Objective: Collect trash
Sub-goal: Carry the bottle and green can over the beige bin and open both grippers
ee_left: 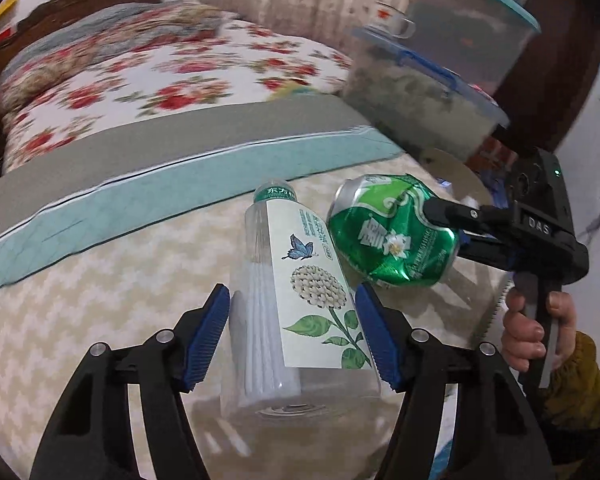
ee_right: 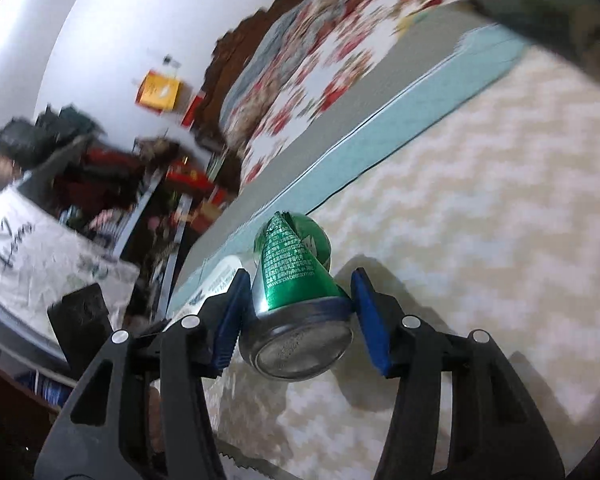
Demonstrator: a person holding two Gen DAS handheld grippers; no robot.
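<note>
The left gripper (ee_left: 296, 336) clamped a bottle (ee_left: 288, 292); the right gripper (ee_right: 300, 312) pinched a crushed can (ee_right: 296, 292). Both were collected; no bin showed, so binning remained.

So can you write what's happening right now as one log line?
left gripper: shut on plastic bottle | right gripper: shut on crushed green can | both items lifted above the patterned cloth
</note>
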